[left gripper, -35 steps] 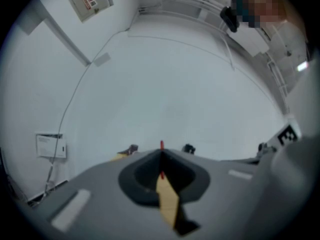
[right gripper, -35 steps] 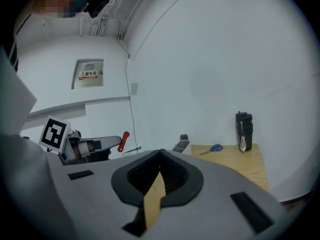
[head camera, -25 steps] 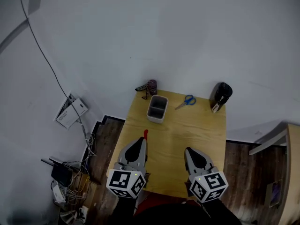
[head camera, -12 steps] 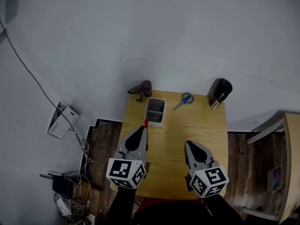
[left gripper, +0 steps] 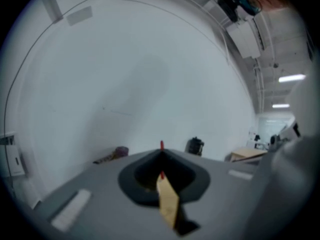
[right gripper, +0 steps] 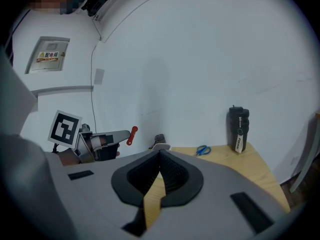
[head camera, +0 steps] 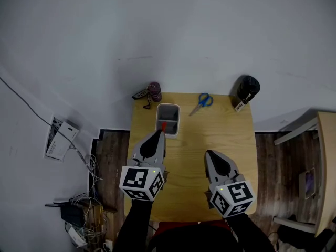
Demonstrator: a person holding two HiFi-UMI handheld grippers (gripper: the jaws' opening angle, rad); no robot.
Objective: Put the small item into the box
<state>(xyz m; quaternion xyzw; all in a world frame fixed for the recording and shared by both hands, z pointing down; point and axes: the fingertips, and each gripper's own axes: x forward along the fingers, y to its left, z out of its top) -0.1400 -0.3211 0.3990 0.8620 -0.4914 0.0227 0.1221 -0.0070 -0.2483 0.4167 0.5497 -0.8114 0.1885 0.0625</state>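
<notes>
The small item is a thin red piece (head camera: 163, 125); my left gripper (head camera: 161, 133) is shut on it, and the piece pokes out past the jaw tips. In the head view it hangs over the near end of the grey open box (head camera: 168, 111) at the table's far left. The left gripper view shows only the red tip (left gripper: 161, 144) above the closed jaws. My right gripper (head camera: 209, 154) is shut and empty, hovering over the table's near right. In the right gripper view, the left gripper (right gripper: 120, 136) carries the red piece (right gripper: 132, 135) at the left.
Blue-handled scissors (head camera: 199, 102) lie right of the box. A black bottle (head camera: 247, 90) with a tag stands at the far right corner. A dark purple roll (head camera: 154, 91) and a remote-like object (head camera: 139, 94) sit behind the box. Wooden table (head camera: 220, 130) meets a white wall.
My left gripper has carried the red piece forward, from short of the box to over its near end. The right gripper has barely moved. The head view has shifted.
</notes>
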